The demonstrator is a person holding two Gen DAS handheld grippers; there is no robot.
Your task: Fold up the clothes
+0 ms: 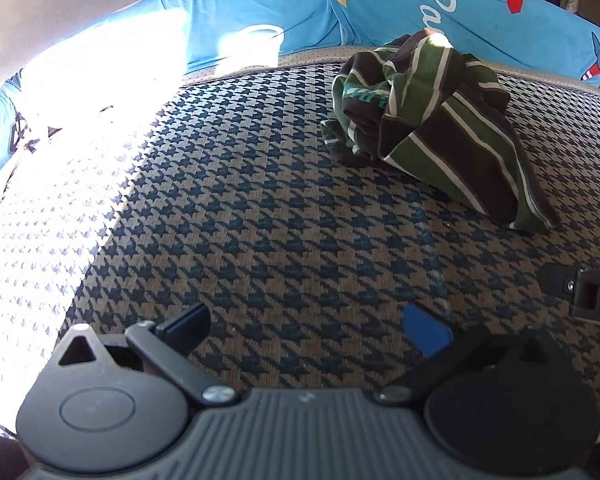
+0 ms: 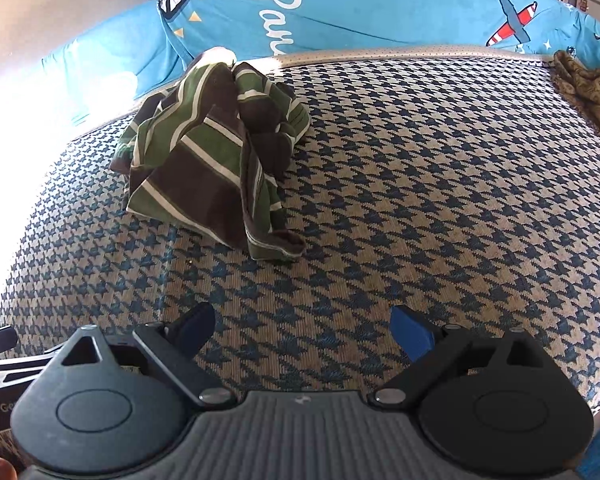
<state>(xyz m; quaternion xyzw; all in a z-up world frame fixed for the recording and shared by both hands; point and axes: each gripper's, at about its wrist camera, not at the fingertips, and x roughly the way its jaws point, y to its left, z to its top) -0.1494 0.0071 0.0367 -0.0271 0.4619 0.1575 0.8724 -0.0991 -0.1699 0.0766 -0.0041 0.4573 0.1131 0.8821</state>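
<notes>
A: How far along is the folding?

B: By my reading, nothing is done yet. The mattress (image 2: 420, 184) with the blue houndstooth cover fills both views, and the only garment on it is a green and brown striped shirt (image 2: 212, 152), lying in a crumpled heap near the mattress's far edge, just in front of the blue printed sheet (image 2: 340, 12) that rises behind it. No flat panel, no crease, no stack anywhere.

A: So what is left?

B: Everything, I'd say: pick it up, spread it out, then fold.

A: And the tools?

B: The left hand-held gripper (image 1: 304, 328) hangs above bare mattress on the near side of the shirt, jaws spread wide with nothing between them. The right hand-held gripper (image 2: 304, 328) is the same: jaws wide apart, empty, well short of the shirt.

A: Anything you can't make out?

B: Sun washes out the mattress's left side in both views, so whatever lies there is lost. A brown patterned cloth (image 2: 588, 88) at the mattress's far right corner is cut off by the frame; I can't tell what it is. The shirt's sleeves and collar are buried in the heap.
</notes>
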